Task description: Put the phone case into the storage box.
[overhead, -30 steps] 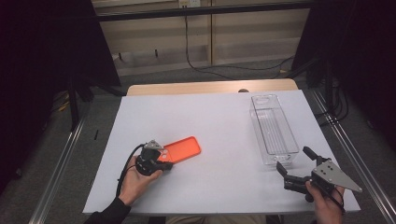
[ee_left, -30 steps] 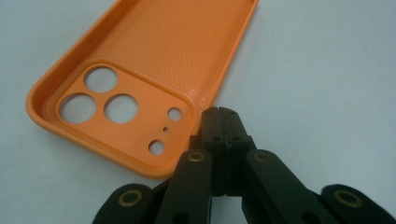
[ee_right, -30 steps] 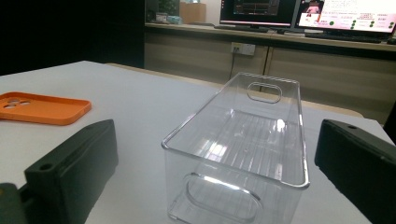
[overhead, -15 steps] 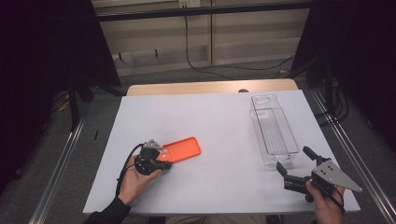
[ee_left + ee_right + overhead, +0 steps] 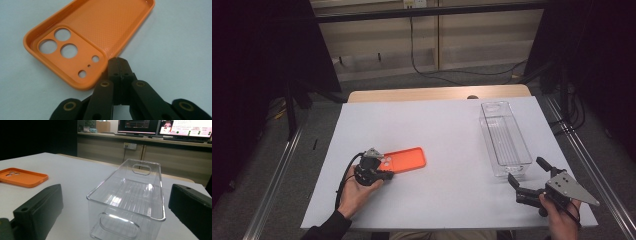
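1. Table (image 5: 447, 125): white and smooth, so a thin item pushed from the side would likely slide rather than lift.
2. Clear bin (image 5: 504, 140): lies at 2 o'clock, empty; its light walls could tip if knocked by the right gripper (image 5: 528, 176), whose jaws stand spread just short of its near end.
3. Orange phone case (image 5: 404, 160): lies flat, inside up, at 8 o'clock, well apart from the bin.
4. Left gripper (image 5: 119, 63): jaws pressed together, holding nothing, tips at the case's long edge near the camera cut-outs; a nudge risks skidding it away.
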Motion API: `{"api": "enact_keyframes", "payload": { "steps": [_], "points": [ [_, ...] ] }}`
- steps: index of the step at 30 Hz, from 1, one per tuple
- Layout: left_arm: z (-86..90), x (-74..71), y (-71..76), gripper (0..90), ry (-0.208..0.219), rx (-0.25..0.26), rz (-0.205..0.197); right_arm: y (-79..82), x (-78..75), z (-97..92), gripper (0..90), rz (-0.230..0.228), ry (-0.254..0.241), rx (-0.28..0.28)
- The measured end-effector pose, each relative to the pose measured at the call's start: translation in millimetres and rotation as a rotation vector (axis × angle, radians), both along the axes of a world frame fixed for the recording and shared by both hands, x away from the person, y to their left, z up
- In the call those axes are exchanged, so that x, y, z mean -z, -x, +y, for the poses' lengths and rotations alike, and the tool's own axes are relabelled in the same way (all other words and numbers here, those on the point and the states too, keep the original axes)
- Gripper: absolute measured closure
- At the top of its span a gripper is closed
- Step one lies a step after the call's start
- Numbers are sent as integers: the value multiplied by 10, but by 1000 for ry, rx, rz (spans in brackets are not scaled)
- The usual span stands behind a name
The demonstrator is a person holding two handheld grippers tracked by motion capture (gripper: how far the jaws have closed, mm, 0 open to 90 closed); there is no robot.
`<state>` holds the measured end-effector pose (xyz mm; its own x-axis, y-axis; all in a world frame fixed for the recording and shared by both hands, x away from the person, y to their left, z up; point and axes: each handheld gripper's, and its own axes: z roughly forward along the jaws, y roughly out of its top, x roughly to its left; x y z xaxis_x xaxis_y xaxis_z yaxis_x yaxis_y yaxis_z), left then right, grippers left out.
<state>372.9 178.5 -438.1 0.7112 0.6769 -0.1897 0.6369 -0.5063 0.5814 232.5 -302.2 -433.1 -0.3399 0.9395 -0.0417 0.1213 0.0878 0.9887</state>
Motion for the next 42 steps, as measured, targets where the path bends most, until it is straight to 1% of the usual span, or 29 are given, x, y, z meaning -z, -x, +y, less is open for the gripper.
{"api": "enact_keyframes", "payload": {
  "steps": [26,30,33,39,42],
  "points": [
    [100,4,-87,900,-7,-43,-14,1,0,2,0,2,0,-2],
    [97,2,-93,900,-16,-36,-24,1,0,2,0,1,0,-1],
    [105,1,-110,900,-18,-39,-23,1,1,2,0,0,1,-1],
    [139,4,-146,900,-12,-56,-19,2,-1,1,0,-1,-1,0],
    [164,-1,-162,900,-20,-65,-22,2,-1,0,0,0,0,0]
  ]
}}
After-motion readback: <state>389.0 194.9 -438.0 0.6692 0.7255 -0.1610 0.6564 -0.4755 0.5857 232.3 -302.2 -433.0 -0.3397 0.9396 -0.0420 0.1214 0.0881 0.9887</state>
